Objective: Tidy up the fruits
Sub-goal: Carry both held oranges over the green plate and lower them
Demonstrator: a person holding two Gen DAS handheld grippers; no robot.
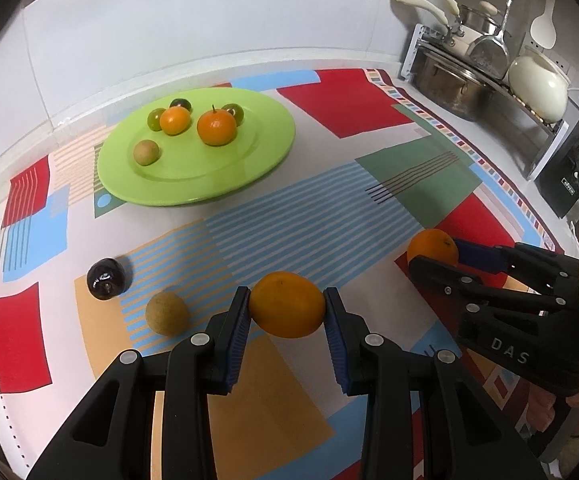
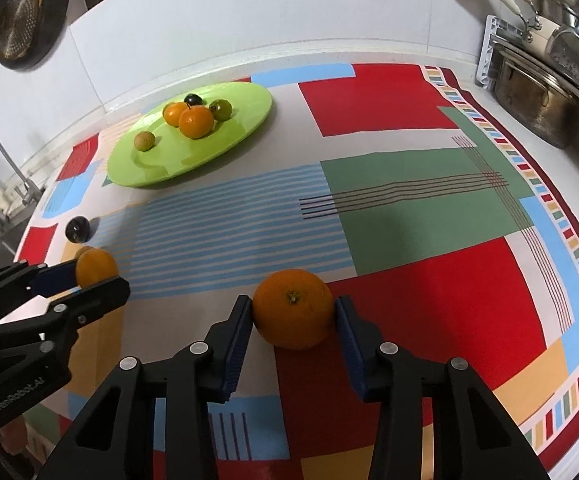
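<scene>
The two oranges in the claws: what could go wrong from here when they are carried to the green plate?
1. The left claw pinches its orange only at the pad tips, so the round fruit may slip out.
2. The right claw flanks its orange, which seems to rest on the cloth; an early lift may leave it behind.
3. The green plate already holds five fruits, so a dropped orange could knock the tangerine rolling.

Raised letters "DAS" on the black body of the right tongs [image 1: 433,258], read in the left wrist view. "GenRobot.AI" along the black body of the left tongs [image 2: 97,276], read in the right wrist view. Small light label on a black box [image 1: 561,188] at the tabletop's far right edge, too small to read.
</scene>
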